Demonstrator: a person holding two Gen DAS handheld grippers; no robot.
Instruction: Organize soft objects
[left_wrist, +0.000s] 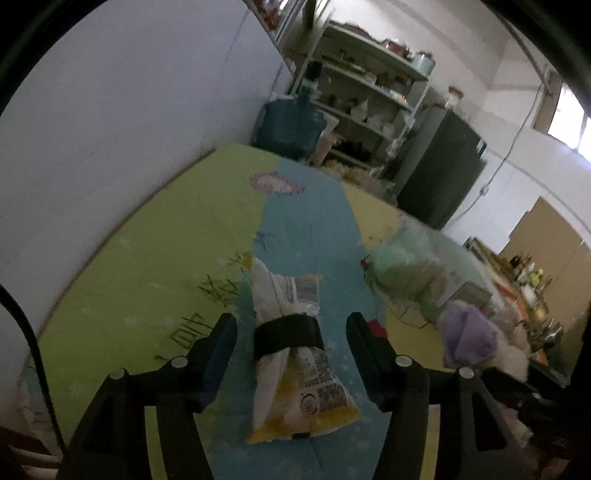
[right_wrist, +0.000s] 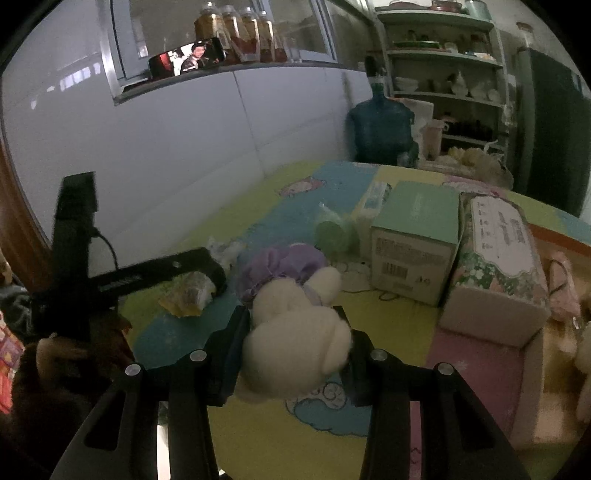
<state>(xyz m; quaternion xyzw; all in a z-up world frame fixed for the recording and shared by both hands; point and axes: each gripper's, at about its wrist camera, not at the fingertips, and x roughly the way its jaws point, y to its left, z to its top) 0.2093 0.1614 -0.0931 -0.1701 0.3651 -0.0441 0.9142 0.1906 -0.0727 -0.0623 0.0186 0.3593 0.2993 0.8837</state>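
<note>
The left gripper (left_wrist: 291, 343) reaches forward low over the mat (left_wrist: 147, 240), its jaws spread wide on either side of a crinkled white-and-yellow packet (left_wrist: 295, 350). The packet lies lengthwise at bottom centre of the left view, on the mat's blue stripe, with a black band across its middle; the fingers are apart from it.

The right gripper (right_wrist: 295, 343) points forward and slightly down, jaws pinching a fluffy white plush (right_wrist: 295, 332) with a purple ruffled dress, at lower centre of its view. Only the right view shows the left gripper from the side, at centre left, a black bar over the packet. In the left view the plush appears just as a blurred purple lump at the right edge.

Beyond the plush, right of centre in the right view, stand a pale green cardboard box (right_wrist: 417, 236) with a barcode and a soft floral tissue pack (right_wrist: 498, 254), touching side by side, the pack in a shallow pink tray (right_wrist: 480, 369). A round green bundle (right_wrist: 332, 232) sits left of the box.

Farthest, a blue water jug (right_wrist: 380, 129) and metal shelves (right_wrist: 443, 74) stand by the wall.
</note>
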